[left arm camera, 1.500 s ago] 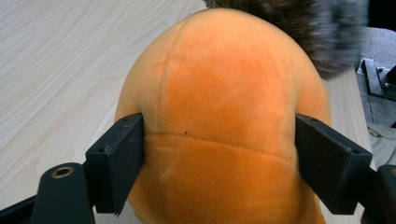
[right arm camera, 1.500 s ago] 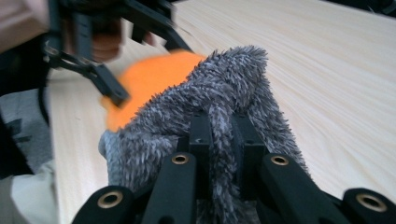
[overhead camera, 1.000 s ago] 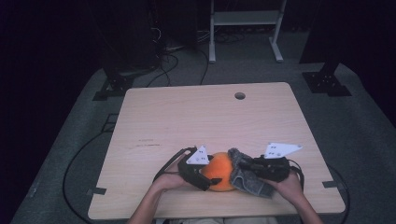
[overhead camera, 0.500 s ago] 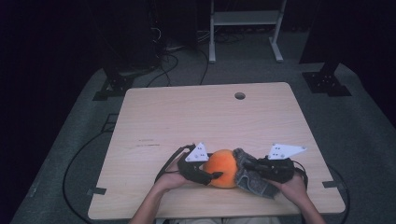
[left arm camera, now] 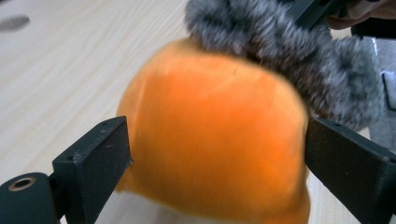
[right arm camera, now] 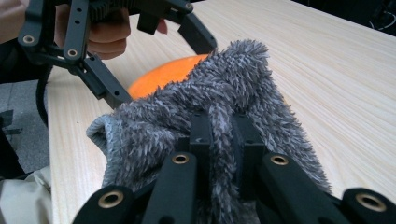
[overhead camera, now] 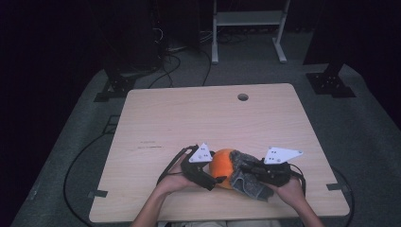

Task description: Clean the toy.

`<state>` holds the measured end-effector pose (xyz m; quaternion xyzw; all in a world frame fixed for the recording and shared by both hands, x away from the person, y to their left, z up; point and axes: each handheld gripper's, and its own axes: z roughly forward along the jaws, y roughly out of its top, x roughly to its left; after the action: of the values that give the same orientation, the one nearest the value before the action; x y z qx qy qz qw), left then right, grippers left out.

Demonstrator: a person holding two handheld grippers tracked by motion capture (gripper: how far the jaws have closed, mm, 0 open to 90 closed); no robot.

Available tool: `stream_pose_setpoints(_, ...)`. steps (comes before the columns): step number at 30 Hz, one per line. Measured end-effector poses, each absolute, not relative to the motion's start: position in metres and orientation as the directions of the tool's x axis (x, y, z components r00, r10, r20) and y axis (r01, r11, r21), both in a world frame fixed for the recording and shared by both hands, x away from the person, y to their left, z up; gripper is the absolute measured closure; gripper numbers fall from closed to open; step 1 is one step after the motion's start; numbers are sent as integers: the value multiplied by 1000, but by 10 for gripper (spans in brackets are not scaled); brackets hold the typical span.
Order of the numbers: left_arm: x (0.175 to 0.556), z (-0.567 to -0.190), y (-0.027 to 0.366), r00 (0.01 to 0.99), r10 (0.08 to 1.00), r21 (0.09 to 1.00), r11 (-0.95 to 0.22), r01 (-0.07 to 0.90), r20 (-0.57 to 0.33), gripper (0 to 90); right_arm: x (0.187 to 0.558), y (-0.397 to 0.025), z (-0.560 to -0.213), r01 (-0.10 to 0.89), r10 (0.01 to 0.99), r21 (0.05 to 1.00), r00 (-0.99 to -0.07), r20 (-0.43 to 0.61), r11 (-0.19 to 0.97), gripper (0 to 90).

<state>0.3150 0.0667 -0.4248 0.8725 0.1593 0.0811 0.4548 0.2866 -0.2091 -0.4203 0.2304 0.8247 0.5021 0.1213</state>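
Near front edge of the pale wood-grain table (overhead camera: 179, 118), an orange plush ball (overhead camera: 222, 163), round, smooth short-pile fabric; a grey fuzzy cloth (overhead camera: 249, 182), shaggy long pile, draped against its right side, touching it. Left tongs (overhead camera: 211, 174) set apart, one flat black jaw on each side of the orange ball; in the left gripper view the ball (left arm camera: 215, 140) sits between the jaws, just at the pads, firm contact cannot be told; grey cloth (left arm camera: 299, 51) behind its top. Right tongs (right arm camera: 223, 135) together, clamped on a fold of the grey cloth (right arm camera: 196, 107); orange ball (right arm camera: 163, 74) peeks out beyond the pile; left tongs' black linkage (right arm camera: 88, 51) behind it. White three-cornered plates top both grippers in the high view; round hole (overhead camera: 243, 97) in the table's far side.
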Motion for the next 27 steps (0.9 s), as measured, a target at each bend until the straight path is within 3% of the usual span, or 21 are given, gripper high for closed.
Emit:
stream_pose_setpoints(2, 312, -426, 66, 937, 348, 832, -526, 178, 20, 218, 288, -212, -421, 260, 507, 877, -862, 23, 403, 801)
stream_pose_setpoints(5, 308, -421, 63, 935, 351, 838, -525, 148, 54, 281, 290, -221, -418, 279, 528, 864, -849, 18, 420, 800)
stream_pose_setpoints(9, 298, -416, 53, 945, 307, 834, -547, 76, 114, 279, 281, -224, -406, 237, 519, 903, -855, 18, 359, 800)
stream_pose_setpoints(11, 297, -412, 51, 949, 288, 825, -562, 56, 132, 224, 280, -214, -404, 217, 498, 892, -867, -10, 396, 800)
stream_pose_setpoints(14, 303, -412, 59, 948, 311, 836, -535, 119, 63, 109, 284, -213, -412, 229, 495, 884, -869, -4, 408, 800)
stream_pose_setpoints(16, 309, -416, 62, 942, 335, 823, -539, 181, 12, 92, 285, -218, -414, 242, 506, 885, -863, 9, 397, 800)
stream_pose_setpoints(18, 312, -422, 62, 941, 337, 826, -520, 217, -35, 158, 286, -222, -414, 252, 515, 881, -857, 12, 401, 800)
stream_pose_setpoints(22, 306, -417, 60, 942, 334, 839, -517, 168, 17, 283, 282, -223, -408, 237, 525, 878, -851, -18, 415, 800)
stream_pose_setpoints(27, 296, -410, 49, 954, 291, 840, -533, 102, 69, 282, 267, -202, -385, 136, 439, 895, -895, -73, 425, 800)
